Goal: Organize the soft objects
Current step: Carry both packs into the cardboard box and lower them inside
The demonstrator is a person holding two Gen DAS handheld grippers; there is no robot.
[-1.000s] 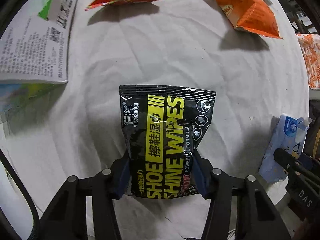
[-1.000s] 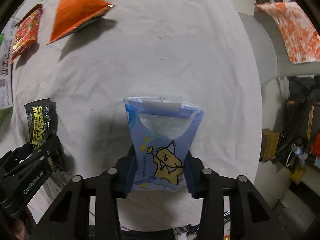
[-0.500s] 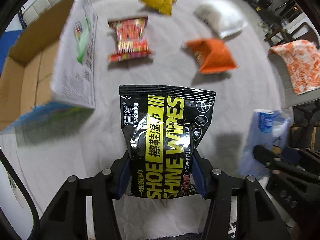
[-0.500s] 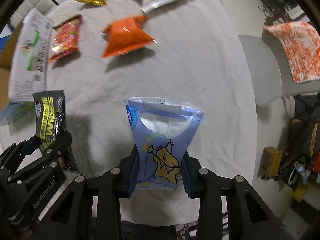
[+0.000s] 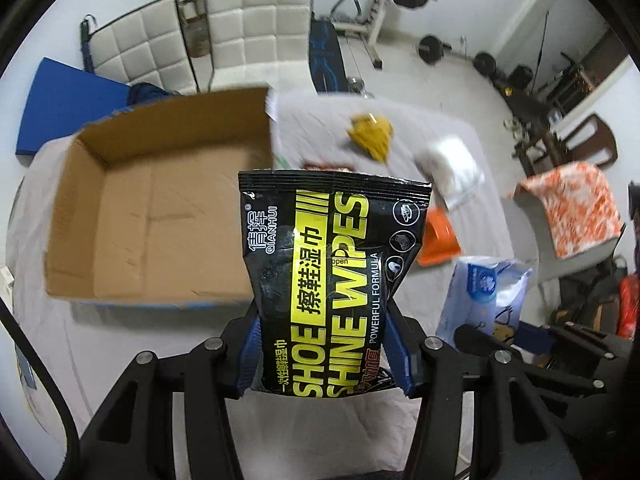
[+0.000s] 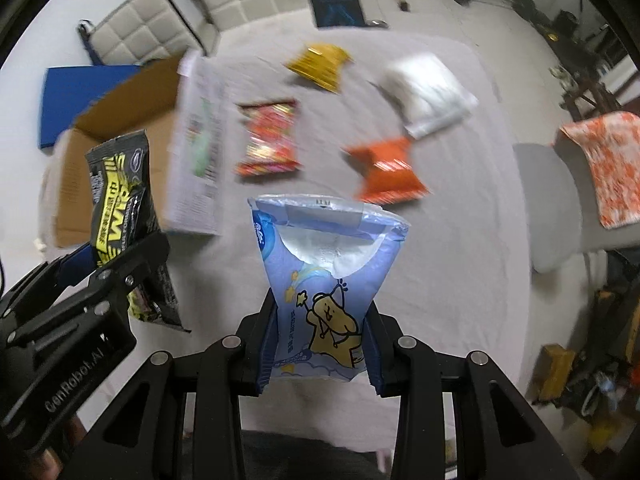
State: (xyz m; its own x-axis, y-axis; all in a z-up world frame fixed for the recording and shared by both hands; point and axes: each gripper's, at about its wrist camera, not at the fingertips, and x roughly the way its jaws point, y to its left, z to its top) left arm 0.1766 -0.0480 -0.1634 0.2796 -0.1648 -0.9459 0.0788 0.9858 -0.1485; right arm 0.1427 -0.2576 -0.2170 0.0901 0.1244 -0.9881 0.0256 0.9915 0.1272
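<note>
The left gripper (image 5: 326, 354) is clenched on the black shoe-wipes pack (image 5: 332, 280), which is held by its lower end between the blue pads and is raised clear of the table (image 5: 132, 344). The right gripper (image 6: 320, 350) is clamped likewise on the blue tissue pack (image 6: 324, 280) (a cartoon dog is printed on its front), also carried above the table. The open cardboard box (image 5: 152, 216) is taken as the landmark: in the left wrist view the black pack is seen at its right edge, and the blue pack lies further right. On the table beyond the box's right side, a red snack bag (image 6: 270, 140), an orange bag (image 6: 386, 172), a yellow bag (image 6: 320, 66) and a white bag (image 6: 430, 94) are spread apart, blurred.
</note>
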